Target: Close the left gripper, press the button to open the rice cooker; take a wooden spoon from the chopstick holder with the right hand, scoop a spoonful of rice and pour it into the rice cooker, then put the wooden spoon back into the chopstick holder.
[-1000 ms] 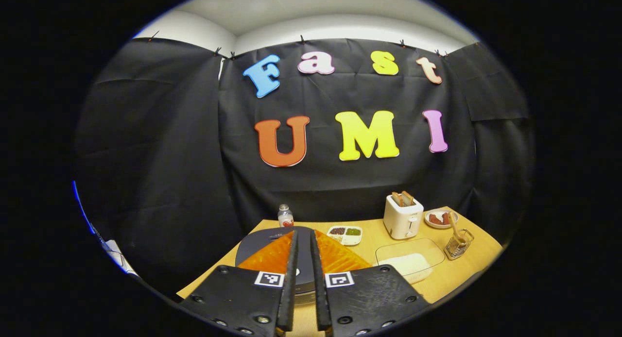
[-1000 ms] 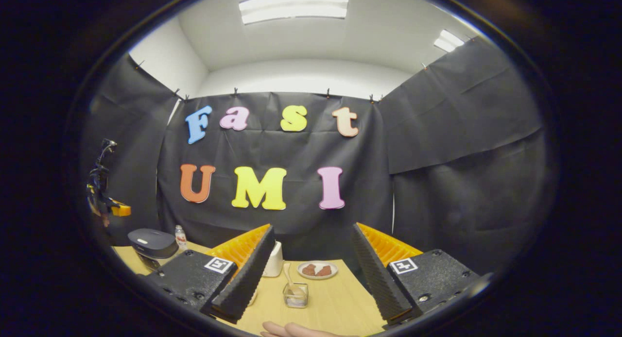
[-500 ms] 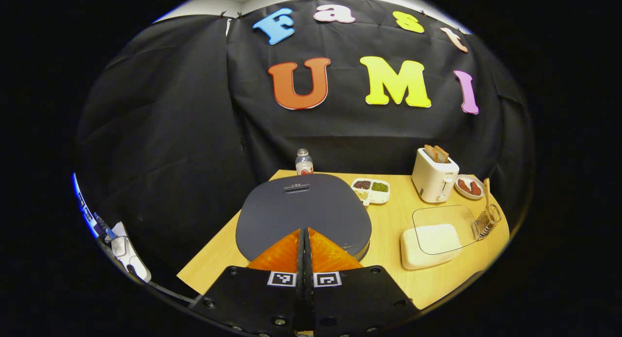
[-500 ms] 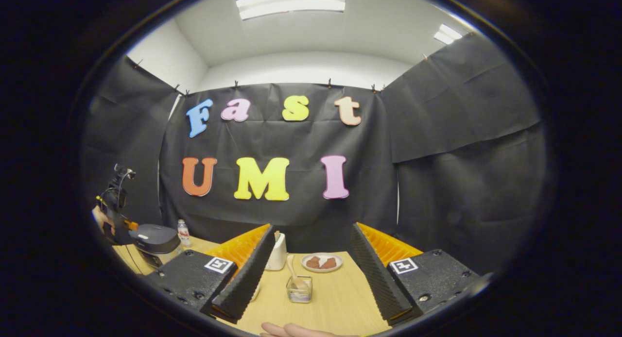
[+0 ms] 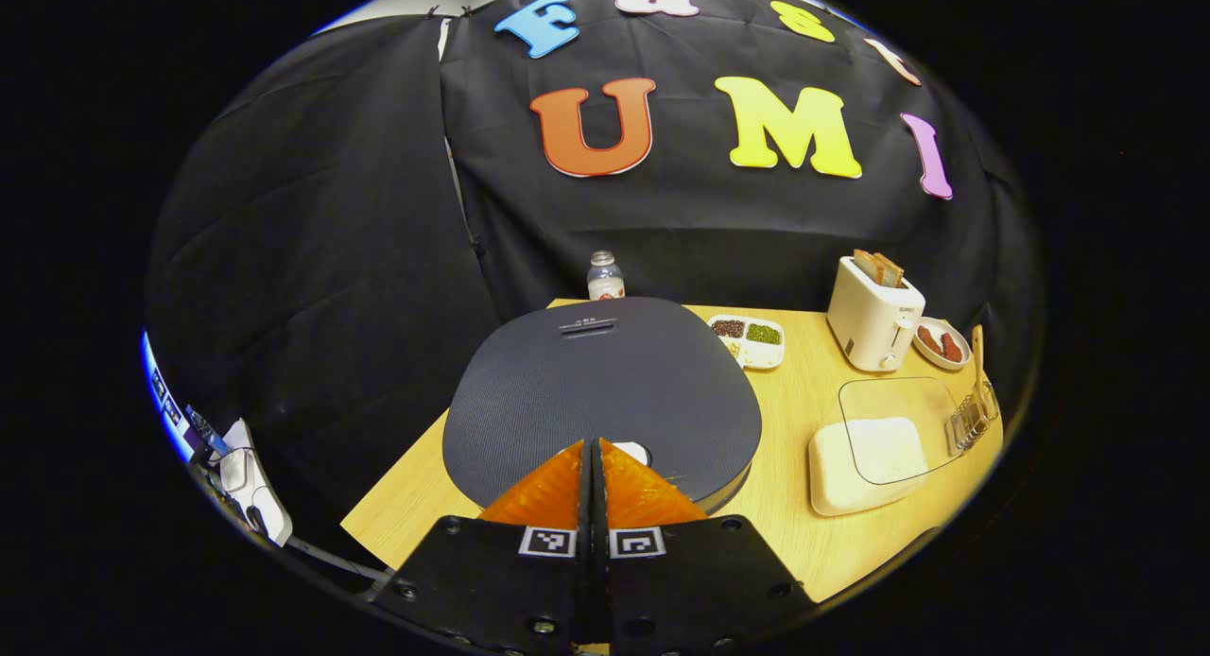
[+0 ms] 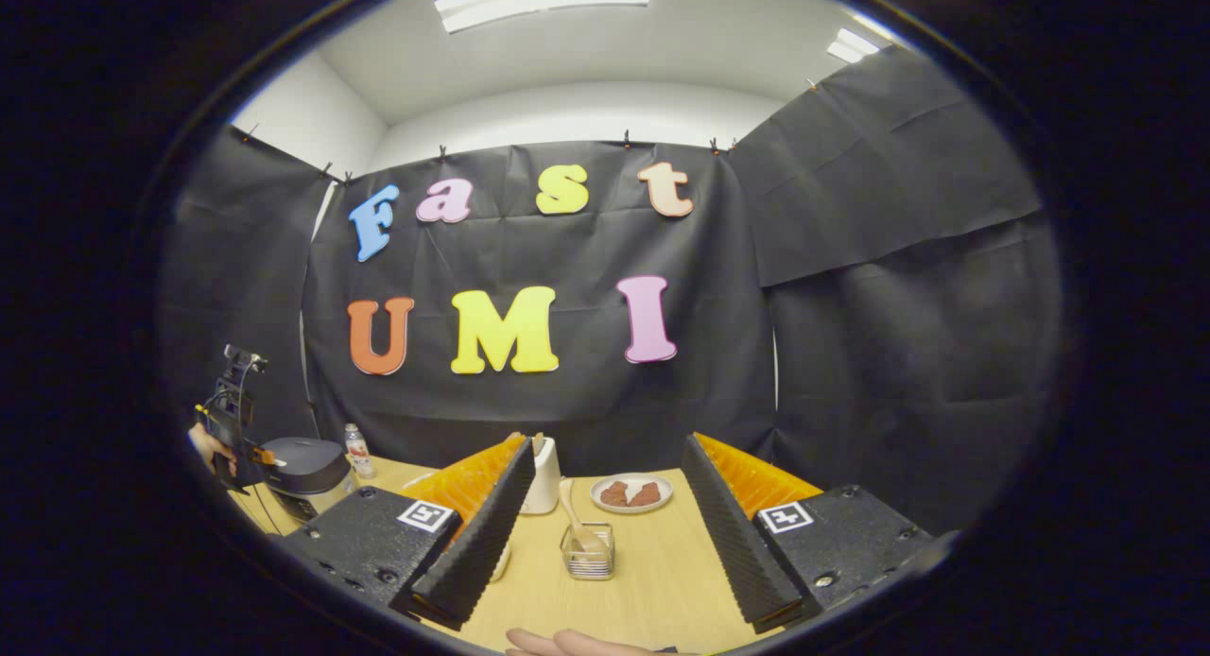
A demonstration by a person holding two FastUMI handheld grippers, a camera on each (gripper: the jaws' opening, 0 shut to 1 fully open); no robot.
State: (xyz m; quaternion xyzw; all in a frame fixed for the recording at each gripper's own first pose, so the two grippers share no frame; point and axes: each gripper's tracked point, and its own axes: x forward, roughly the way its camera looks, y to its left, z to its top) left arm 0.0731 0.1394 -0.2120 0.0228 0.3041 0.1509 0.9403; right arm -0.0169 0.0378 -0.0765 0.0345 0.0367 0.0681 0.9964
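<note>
The rice cooker (image 5: 601, 391) sits at the near left part of the bench (image 5: 803, 533), its broad dark lid down, and the pale release button (image 5: 631, 451) lies at the lid's front edge, just ahead of the left tongs (image 5: 593, 445). Those tongs are pressed together with nothing between them, their joined tip poised over the button; whether it touches yet is hard to tell. The cooker looks heavy and rigid, so it should stay put under a firm straight press, though the button is small and a slanted push could slide off onto the smooth lid. The wooden spoon (image 6: 575, 524) stands tilted in the chopstick holder (image 6: 588, 552), a wire-and-glass cup that looks light and easy to tip; the spoon is stiff and light, best taken by its upper handle and lifted straight out. The right tongs (image 6: 605, 514) are spread wide and empty, the holder between and beyond their fingers. The rice container (image 5: 865, 453) lies just beside the holder, with a toaster (image 5: 874, 313) farther back.
</note>
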